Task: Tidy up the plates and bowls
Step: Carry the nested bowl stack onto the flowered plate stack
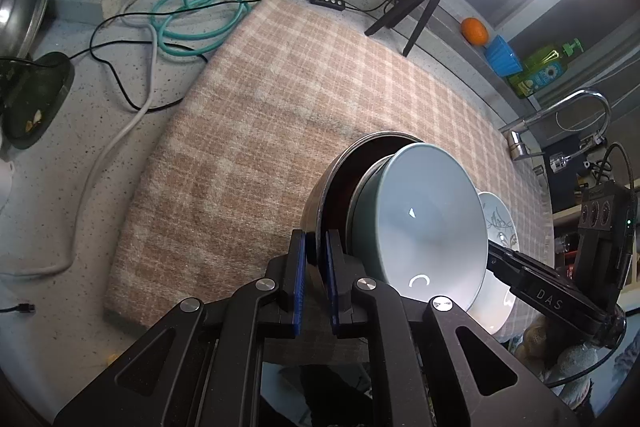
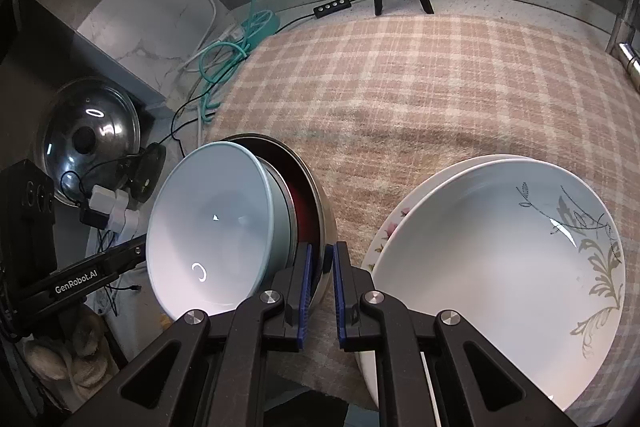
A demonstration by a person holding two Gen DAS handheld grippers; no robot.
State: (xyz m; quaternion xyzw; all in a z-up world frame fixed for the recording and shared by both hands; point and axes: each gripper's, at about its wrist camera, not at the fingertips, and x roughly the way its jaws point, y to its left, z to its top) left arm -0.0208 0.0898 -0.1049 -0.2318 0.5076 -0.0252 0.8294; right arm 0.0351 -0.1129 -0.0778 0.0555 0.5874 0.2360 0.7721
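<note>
At the left, the left tongs are clenched on the rim of a round stainless-steel bowl with a dark red inside, which is tipped up on its edge over the pink-and-beige checked cloth covering the surface. Nested in it sits a pale blue ceramic bowl, its mouth facing the right-hand side. The right tongs grip the same steel rim from the other side, pads pressed on it. Further right, a white plate with a grey leaf pattern lies on a second, pink-flowered plate on the cloth. The bowls look to be mid-stacking; I judge the next move calls for levelling the nested pair and setting it down beside the plates.
</note>
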